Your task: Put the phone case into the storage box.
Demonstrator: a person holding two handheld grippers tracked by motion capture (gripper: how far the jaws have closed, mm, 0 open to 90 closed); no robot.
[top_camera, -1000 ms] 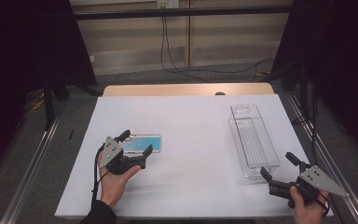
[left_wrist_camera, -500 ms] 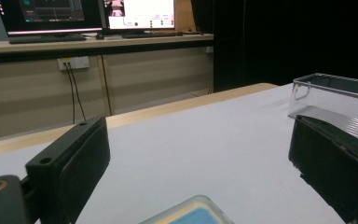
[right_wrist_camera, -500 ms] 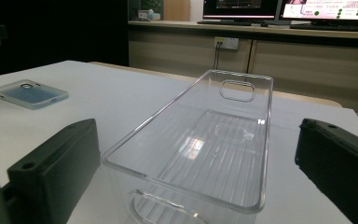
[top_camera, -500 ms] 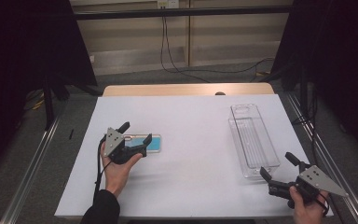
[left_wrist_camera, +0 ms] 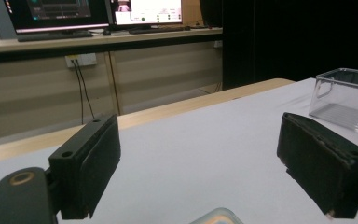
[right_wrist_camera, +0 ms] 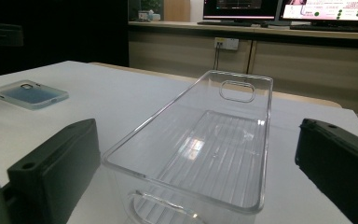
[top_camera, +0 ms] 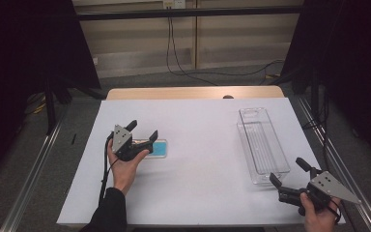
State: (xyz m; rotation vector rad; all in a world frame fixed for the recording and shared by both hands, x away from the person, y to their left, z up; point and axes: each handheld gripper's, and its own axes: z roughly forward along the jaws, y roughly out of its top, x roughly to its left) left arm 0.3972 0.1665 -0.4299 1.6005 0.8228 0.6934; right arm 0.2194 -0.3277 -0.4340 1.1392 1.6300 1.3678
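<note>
Blue phone case [top_camera: 155, 148], no legible print, left hand-held gripper [top_camera: 142, 130] over it, jaws closing

The left gripper [top_camera: 140, 133] sits at about nine o'clock, held from beneath in the left hand [top_camera: 123, 166], pointing toward two o'clock; its jaws stand wide and have just been closing slightly. The right gripper [top_camera: 290, 171] rests at five o'clock, jaws spread, aimed at eleven o'clock.

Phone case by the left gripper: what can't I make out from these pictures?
- Phone case: high view, near end hidden behind the left gripper; contact unclear.
- Left gripper view: case cut off by the bottom edge.
- Right gripper view: case too small for detail.
</note>
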